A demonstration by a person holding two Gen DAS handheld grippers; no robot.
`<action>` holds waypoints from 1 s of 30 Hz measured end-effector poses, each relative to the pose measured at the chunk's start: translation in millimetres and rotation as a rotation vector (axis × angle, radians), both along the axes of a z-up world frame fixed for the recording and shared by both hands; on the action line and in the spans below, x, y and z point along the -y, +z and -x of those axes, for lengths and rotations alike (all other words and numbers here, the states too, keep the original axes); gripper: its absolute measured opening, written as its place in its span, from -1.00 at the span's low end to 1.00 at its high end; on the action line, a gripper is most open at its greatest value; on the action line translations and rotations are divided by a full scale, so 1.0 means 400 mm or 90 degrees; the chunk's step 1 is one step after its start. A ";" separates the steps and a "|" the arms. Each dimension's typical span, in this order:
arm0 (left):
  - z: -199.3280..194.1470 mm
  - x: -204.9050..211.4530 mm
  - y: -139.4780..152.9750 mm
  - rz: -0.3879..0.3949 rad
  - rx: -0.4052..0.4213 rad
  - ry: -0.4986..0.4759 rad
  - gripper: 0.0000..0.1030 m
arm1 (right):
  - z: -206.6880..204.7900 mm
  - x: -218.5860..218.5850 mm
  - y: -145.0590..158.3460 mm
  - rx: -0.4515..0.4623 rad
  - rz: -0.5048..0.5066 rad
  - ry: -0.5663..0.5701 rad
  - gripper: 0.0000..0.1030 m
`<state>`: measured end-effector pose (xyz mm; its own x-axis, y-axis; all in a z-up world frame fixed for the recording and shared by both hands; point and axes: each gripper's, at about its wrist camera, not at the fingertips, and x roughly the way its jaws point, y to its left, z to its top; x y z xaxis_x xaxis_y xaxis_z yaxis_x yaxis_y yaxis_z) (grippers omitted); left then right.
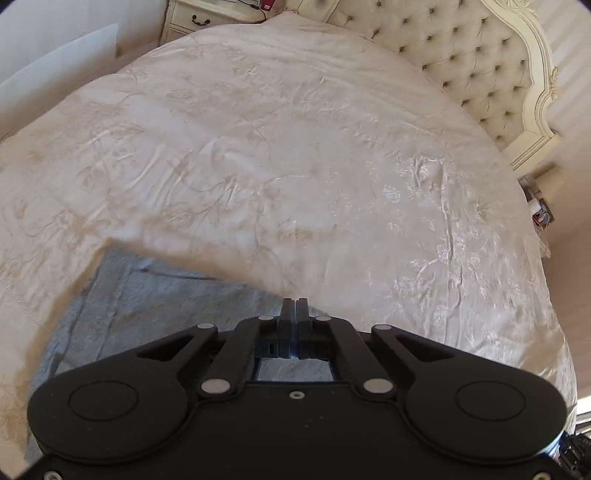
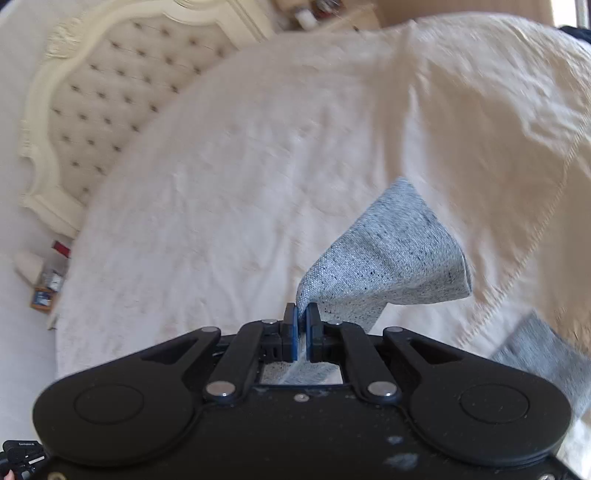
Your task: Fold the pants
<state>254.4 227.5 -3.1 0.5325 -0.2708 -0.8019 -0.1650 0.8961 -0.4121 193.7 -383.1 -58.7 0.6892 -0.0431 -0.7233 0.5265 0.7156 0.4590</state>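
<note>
Roughly, progress: early, no finished fold shows.
Pants (image 2: 388, 258): grey, on bed (image 1: 295, 147), toward 5 o'clock.
Right gripper (image 2: 301, 317): fingers clamped on pants corner.
Left gripper (image 1: 295, 314): fingers together, seemingly empty.

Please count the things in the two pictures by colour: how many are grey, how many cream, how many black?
Grey: 1, the pants
Cream: 3, the bedspread, the headboard, the nightstand
Black: 2, the left tool, the right tool
Total: 6
</note>
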 end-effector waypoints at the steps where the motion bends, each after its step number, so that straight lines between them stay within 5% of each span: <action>1: 0.041 -0.014 -0.010 0.006 -0.016 0.004 -1.00 | 0.012 -0.006 0.021 0.016 0.004 0.010 -0.91; 4: 0.115 -0.025 -0.081 -0.010 -0.100 0.000 -1.00 | 0.080 -0.023 0.037 0.016 0.003 0.020 -0.91; 7: 0.165 0.001 -0.146 -0.046 -0.153 -0.013 -1.00 | 0.163 -0.028 -0.036 -0.053 -0.009 -0.009 -0.91; 15: 0.154 0.120 -0.199 0.013 -0.159 -0.091 -0.99 | 0.272 -0.033 -0.207 -0.183 -0.026 -0.067 -0.91; 18: 0.092 0.149 -0.184 0.011 -0.147 -0.107 -0.86 | 0.269 -0.048 -0.192 -0.175 -0.014 -0.064 -0.91; 21: -0.027 0.148 -0.187 0.023 -0.176 -0.097 -0.42 | 0.266 -0.056 -0.174 -0.165 -0.004 -0.057 -0.91; 27: -0.244 0.149 -0.194 0.001 -0.214 -0.029 -0.37 | 0.261 -0.050 -0.165 -0.157 -0.012 -0.065 -0.91; 30: -0.322 0.180 -0.231 -0.005 -0.255 -0.013 -0.11 | 0.258 -0.046 -0.159 -0.158 -0.016 -0.064 -0.91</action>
